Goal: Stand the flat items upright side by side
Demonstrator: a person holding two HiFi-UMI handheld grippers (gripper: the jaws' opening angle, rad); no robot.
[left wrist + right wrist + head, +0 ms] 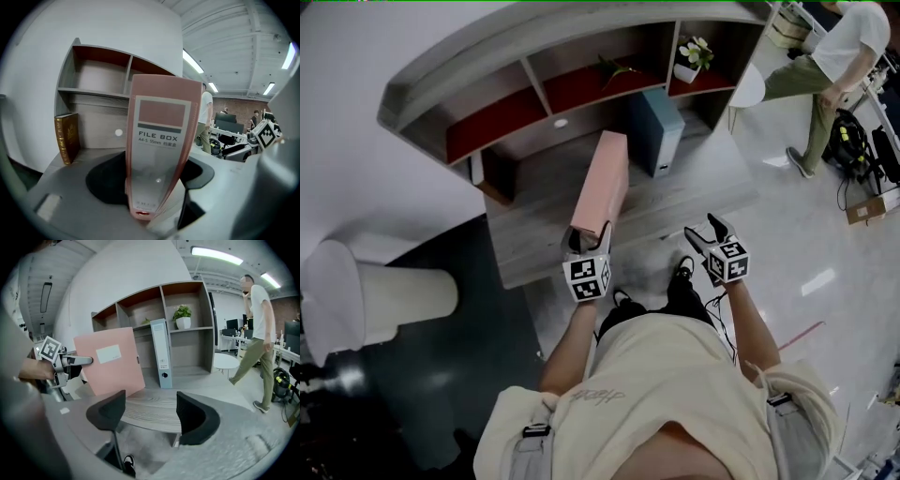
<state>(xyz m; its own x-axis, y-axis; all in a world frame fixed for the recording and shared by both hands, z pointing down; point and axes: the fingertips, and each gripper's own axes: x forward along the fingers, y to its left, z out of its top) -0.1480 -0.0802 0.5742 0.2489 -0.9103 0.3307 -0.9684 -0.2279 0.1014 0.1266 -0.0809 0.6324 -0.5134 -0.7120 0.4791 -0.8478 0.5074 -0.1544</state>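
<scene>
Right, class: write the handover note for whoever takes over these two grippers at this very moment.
Left gripper: shut on the spine end of the pink plastic file box, which sits tilted on the grey wooden desk.
Right gripper: open and empty, off the desk's front edge.
The grey-blue file box stands upright nearer the shelf, apart from the pink one. A brown book stands at the desk's left.
Done: the grey-blue box is upright.
Left to do: stand the pink box upright beside it, then release.

Potted plant (183, 316), round white table (226, 363), passer-by (257, 341)
</scene>
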